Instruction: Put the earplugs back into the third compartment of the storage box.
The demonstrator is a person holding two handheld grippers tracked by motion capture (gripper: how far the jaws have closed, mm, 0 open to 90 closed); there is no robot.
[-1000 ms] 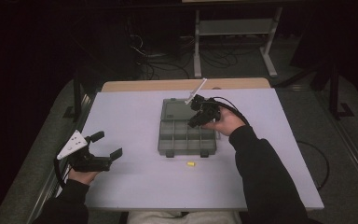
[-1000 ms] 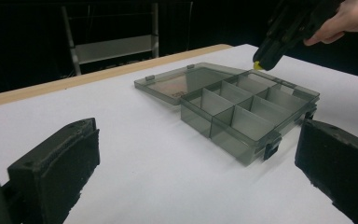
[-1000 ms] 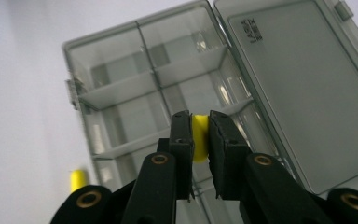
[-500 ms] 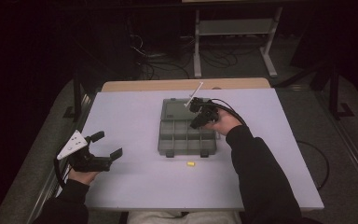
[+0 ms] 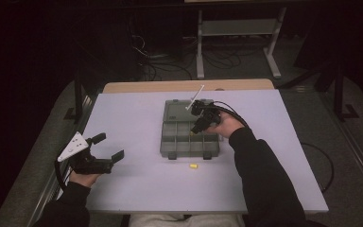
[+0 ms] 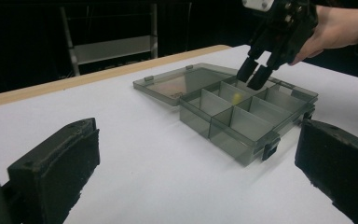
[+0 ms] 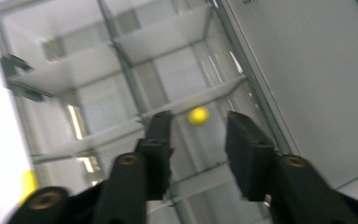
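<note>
Right now my right gripper (image 5: 200, 124) hangs over the back row of the compartment box (image 5: 189, 142), which sits near the middle of the tabletop (image 5: 137, 109) with its lid (image 5: 175, 111) folded flat toward the far edge. Its jaws have just been opening, and nothing sits between the pads: in the right gripper view a small yellow piece (image 7: 198, 115) shows loose in the gap ahead of the fingertips, over a compartment, so I judge it released into the box. A second yellow piece (image 5: 193, 166) lies on the bare tabletop just off the box's near edge, toward me. That is the relation the next move turns on, as I read it: from the right gripper it lies back toward the near edge, past the front row, and it is too small to give a long axis. My left gripper (image 5: 108, 147) rests near the left edge with jaws spread wide and empty, farther from that piece than the right.
</note>
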